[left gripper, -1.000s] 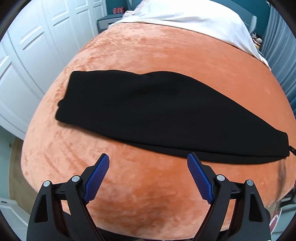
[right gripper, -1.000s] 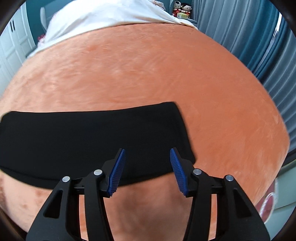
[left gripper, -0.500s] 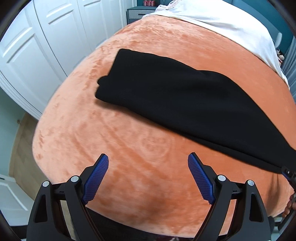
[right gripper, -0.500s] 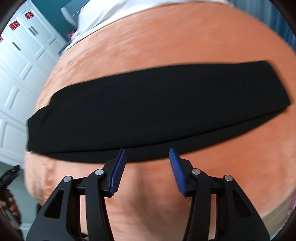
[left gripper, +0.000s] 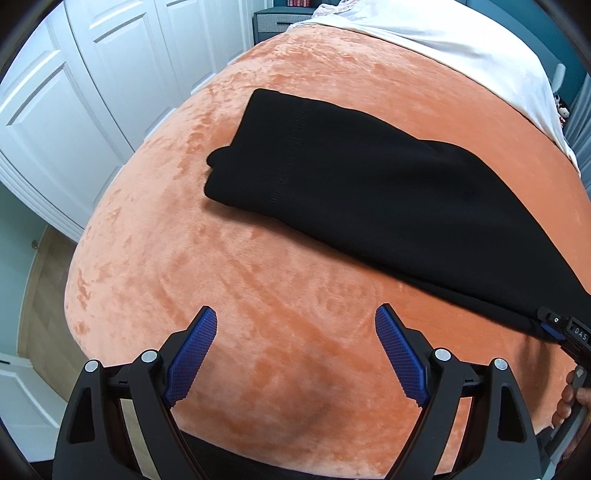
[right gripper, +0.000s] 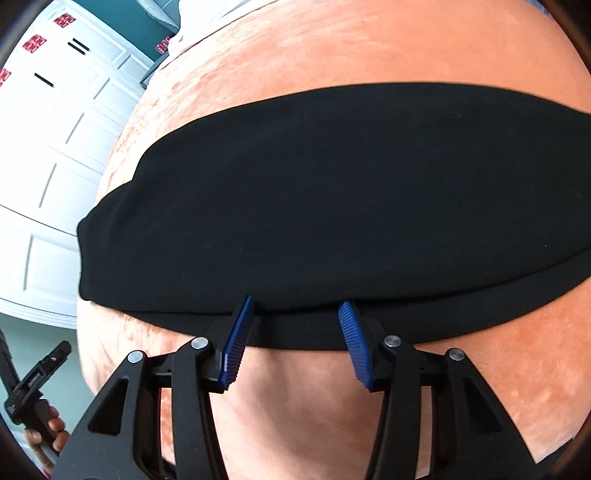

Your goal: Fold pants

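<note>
Black pants (left gripper: 369,192) lie flat as one long band on an orange plush bed cover (left gripper: 229,295). In the right wrist view the pants (right gripper: 332,206) fill the middle. My left gripper (left gripper: 295,325) is open and empty, over bare cover, short of the near edge of the pants. My right gripper (right gripper: 295,306) is open, its fingertips at the pants' near edge about mid-length, with nothing between them. Its tip also shows at the right edge of the left wrist view (left gripper: 554,325).
White wardrobe doors (left gripper: 74,110) stand left of the bed. A white sheet (left gripper: 461,44) covers the far end of the bed. A grey bedside cabinet (left gripper: 273,18) stands at the back. Wooden floor (left gripper: 40,306) shows at lower left.
Both grippers have swung left along the bed. The left one now faces the pants' left end from further away. The right one has come up to the pants' near edge.
</note>
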